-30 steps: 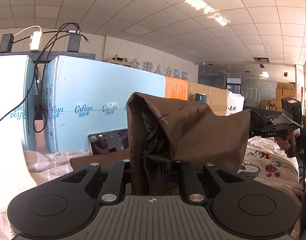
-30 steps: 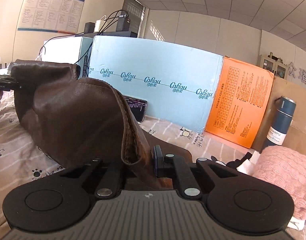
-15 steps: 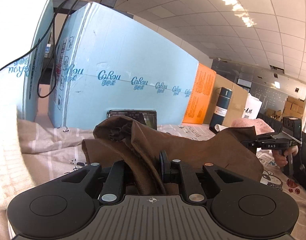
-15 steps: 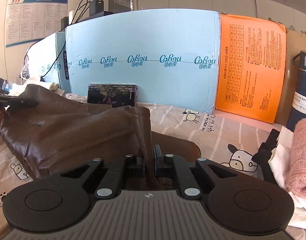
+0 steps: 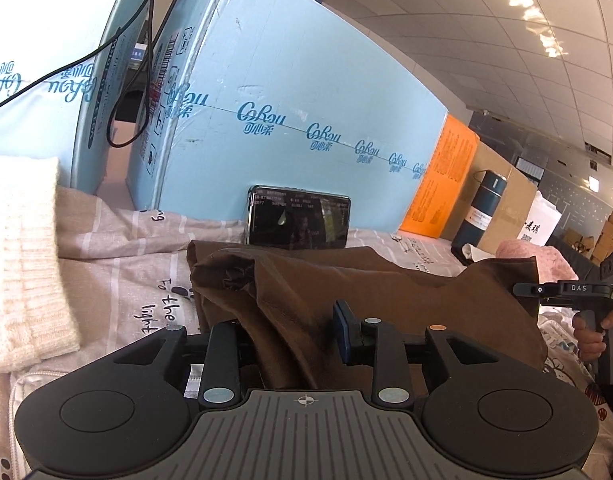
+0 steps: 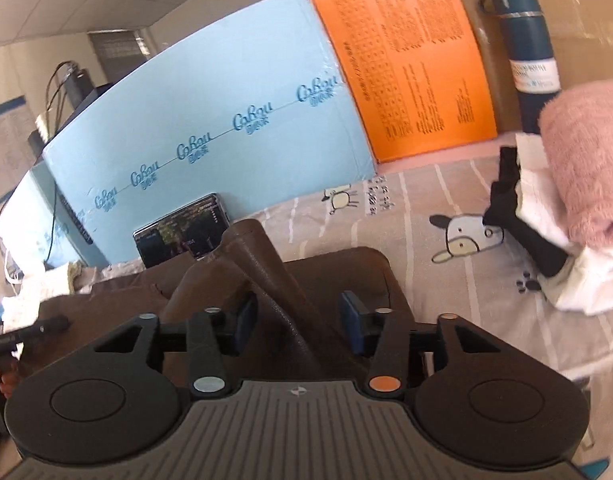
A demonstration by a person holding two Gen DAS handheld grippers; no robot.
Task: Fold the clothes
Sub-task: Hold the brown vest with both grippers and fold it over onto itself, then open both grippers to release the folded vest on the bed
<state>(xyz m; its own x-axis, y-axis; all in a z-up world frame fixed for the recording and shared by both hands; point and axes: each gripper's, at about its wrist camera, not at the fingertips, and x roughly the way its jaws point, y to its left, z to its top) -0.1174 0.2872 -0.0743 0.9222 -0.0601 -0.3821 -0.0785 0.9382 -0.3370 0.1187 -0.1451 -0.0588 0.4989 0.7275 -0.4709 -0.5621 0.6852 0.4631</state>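
A brown garment (image 5: 346,292) lies folded over itself on the printed bedsheet (image 5: 118,256). It also shows in the right wrist view (image 6: 274,276). My left gripper (image 5: 290,332) is open, with a ridge of the brown fabric lying loose between its jaws. My right gripper (image 6: 298,320) is open too, with a raised fold of the garment between its blue pads (image 6: 352,322). The right gripper also shows at the far right of the left wrist view (image 5: 522,290), at the garment's other corner.
Blue foam boards (image 5: 290,120) and an orange board (image 6: 406,60) stand behind the sheet. A phone (image 5: 298,220) leans on the blue board. A dark flask (image 6: 526,40), a pink knit (image 6: 586,160) on white cloth, and a cream knit (image 5: 22,264) lie around.
Both grippers have lowered the brown garment from held up in the air down onto the bedsheet. Both jaws have opened and let go of the fabric.
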